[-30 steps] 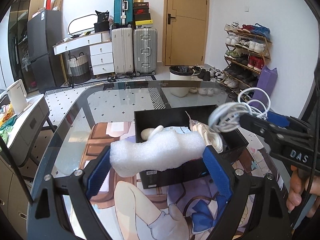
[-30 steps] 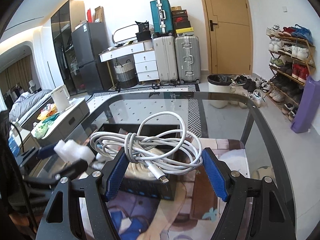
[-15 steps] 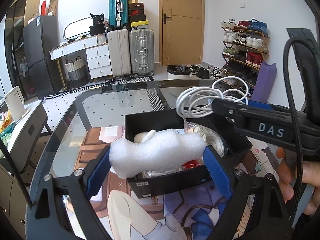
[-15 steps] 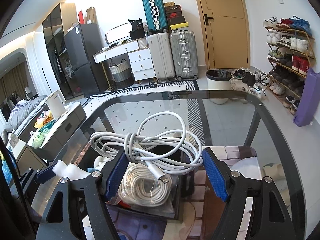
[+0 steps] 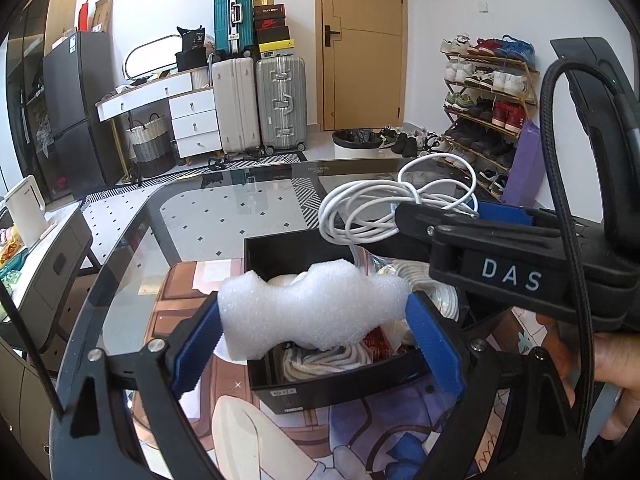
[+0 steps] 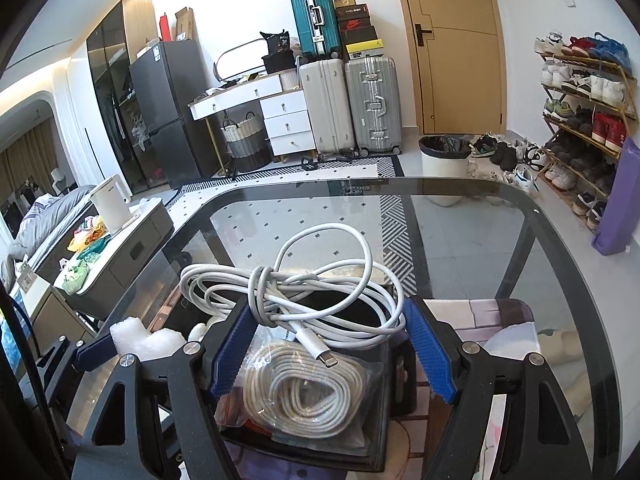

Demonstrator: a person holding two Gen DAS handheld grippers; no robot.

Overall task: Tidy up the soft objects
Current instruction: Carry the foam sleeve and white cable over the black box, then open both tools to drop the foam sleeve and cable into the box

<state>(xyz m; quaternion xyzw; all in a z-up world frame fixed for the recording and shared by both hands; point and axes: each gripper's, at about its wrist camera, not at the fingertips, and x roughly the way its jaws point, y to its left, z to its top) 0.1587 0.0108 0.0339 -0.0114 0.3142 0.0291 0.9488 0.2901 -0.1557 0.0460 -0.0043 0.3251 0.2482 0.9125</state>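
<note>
Left wrist view: the left gripper (image 5: 316,320) tilts downward over the near half of a black box (image 5: 332,380) on the glass table (image 5: 224,216), its blue pads clamped on the two ends of a white foam block (image 5: 308,312), which hangs across the gap just above the box's near wall. Inside the box, below the foam, lie a striped rope and a bagged coil of pale cord (image 5: 428,280). At about 3 o'clock the right gripper (image 5: 436,216) reaches in from the right edge, level with the far half of the box, carrying a bundle of white charging cable (image 5: 384,212) whose loops stick out toward 12 o'clock. A person's fingers (image 5: 616,380) wrap its handle at about 4 o'clock, beside a black braided lead.

Right wrist view: the foam (image 6: 144,340) and the left gripper's blue pad show at 9 o'clock, low over the box's left end. At centre, the right gripper (image 6: 328,344) also points downward, its pads closed on the tied cable bundle (image 6: 316,300); the cable's plug dangles just over the bagged coil (image 6: 308,392) in the box (image 6: 400,372).
</note>
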